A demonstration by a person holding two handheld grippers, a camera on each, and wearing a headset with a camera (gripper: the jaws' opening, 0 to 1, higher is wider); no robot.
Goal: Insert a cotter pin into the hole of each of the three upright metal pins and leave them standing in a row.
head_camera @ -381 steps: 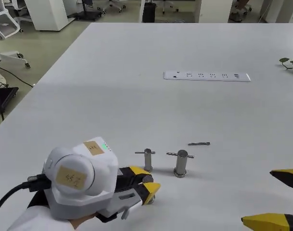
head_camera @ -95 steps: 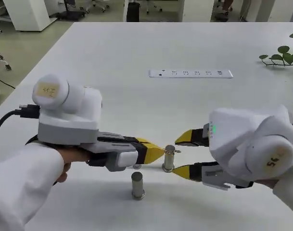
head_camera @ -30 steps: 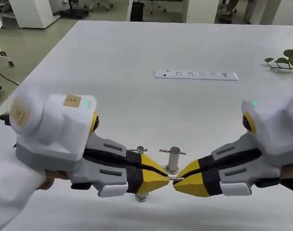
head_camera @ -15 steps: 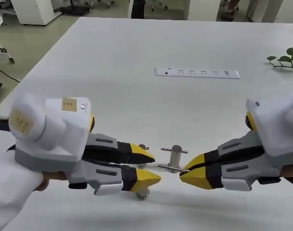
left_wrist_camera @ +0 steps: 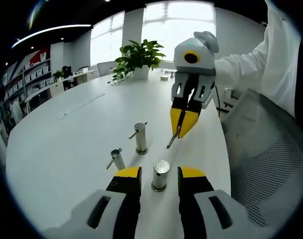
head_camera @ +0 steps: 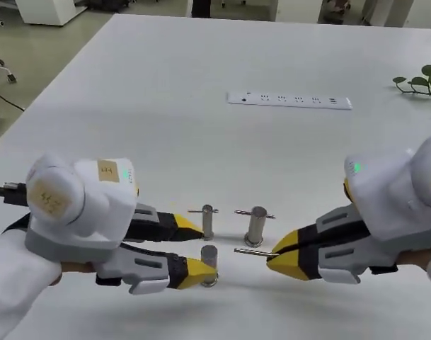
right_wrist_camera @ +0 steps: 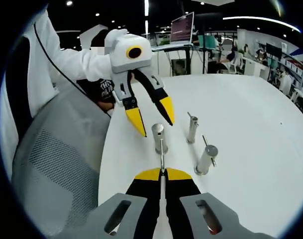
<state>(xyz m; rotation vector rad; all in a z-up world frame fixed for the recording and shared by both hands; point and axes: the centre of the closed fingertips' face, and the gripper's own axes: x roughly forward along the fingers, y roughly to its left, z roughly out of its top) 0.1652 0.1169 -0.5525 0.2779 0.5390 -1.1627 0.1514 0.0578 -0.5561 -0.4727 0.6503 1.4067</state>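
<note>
– So, where is the loose cotter pin (head_camera: 252,251)?
– It is clamped in the right gripper (head_camera: 275,255), jaws closed on it. Its free end points left at the bare metal pin (head_camera: 209,256), a small gap between them.
– And the left gripper (head_camera: 196,248)?
– Its jaws stand moderately apart, one on each side of that bare pin. The left gripper view shows a sliver of gap on both sides.
– The others?
– The left fitted pin (head_camera: 207,221) and right fitted pin (head_camera: 256,224) stand just beyond, each with a cotter through it.
– Room?
– The bare white table (head_camera: 201,127) runs far out to the power strip (head_camera: 289,100), and its left edge lies well apart.
</note>
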